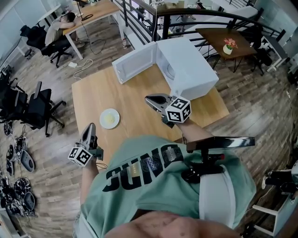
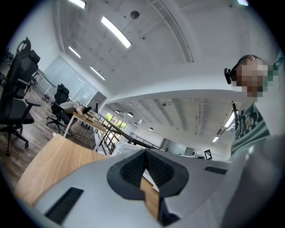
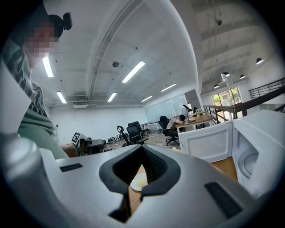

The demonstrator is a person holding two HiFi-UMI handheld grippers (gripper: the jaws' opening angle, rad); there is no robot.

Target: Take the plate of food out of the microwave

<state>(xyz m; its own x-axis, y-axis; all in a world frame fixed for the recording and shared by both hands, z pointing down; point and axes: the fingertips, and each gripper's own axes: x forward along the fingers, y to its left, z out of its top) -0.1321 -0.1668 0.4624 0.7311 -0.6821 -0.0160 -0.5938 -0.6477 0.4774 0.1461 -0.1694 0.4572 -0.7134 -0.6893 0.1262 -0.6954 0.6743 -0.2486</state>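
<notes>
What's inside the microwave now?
Its door is open. The microwave cavity shows only a round turntable, bare where visible; the microwave itself covers the rest. The plate of food sits on the table.

The wood floor [image 1: 42, 74] carries black chairs [image 1: 39, 109], a desk [image 1: 95, 11], a railing [image 1: 139, 21] and a brown table [image 1: 214, 36]; strip lights [image 2: 116, 32] shine overhead.

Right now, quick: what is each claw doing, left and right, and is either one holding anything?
Left claw: closed, holding nothing.
Right claw: closed, holding nothing.
</notes>
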